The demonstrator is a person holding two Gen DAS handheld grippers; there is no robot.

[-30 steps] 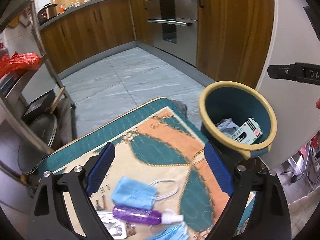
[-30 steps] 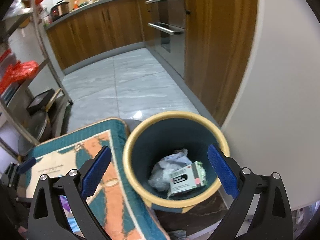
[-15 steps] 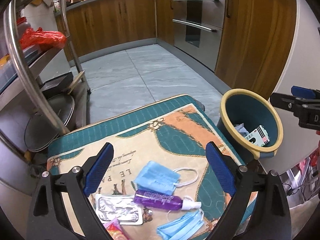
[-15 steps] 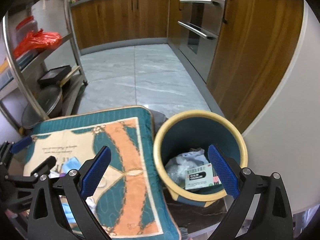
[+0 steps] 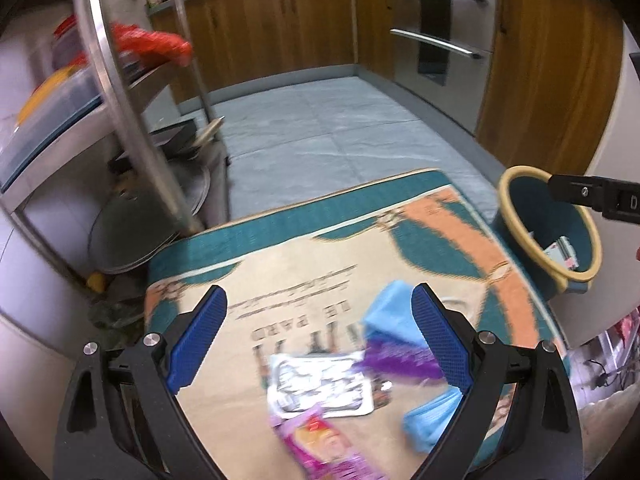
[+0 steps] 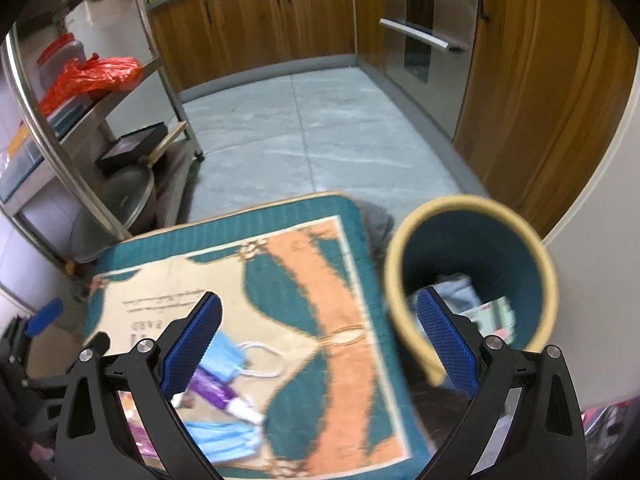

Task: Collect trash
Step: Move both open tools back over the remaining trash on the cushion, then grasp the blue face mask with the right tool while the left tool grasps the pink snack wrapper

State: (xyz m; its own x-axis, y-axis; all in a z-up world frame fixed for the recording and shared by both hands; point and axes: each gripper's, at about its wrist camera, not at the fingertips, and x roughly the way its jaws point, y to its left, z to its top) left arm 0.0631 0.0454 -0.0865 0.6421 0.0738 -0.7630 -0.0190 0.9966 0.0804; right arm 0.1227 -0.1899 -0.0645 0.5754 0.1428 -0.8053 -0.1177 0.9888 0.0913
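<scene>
Trash lies on a patterned mat: a blue face mask, a purple spray bottle, a silver blister pack, a pink wrapper and a second blue mask. My left gripper is open and empty above them. A teal bin with a yellow rim stands right of the mat and holds a box and crumpled paper. My right gripper is open and empty, over the mat's right edge. The masks and bottle show at its lower left.
A steel shelf rack with a red bag, pans and boxes stands at the left. Wooden cabinets and an oven line the far side. A white wall is close behind the bin. Grey tiled floor lies beyond the mat.
Both grippers have swung left and back from the bin toward the mat. The trash on the mat now sits nearer, between the left gripper's fingers. Both stay open.
</scene>
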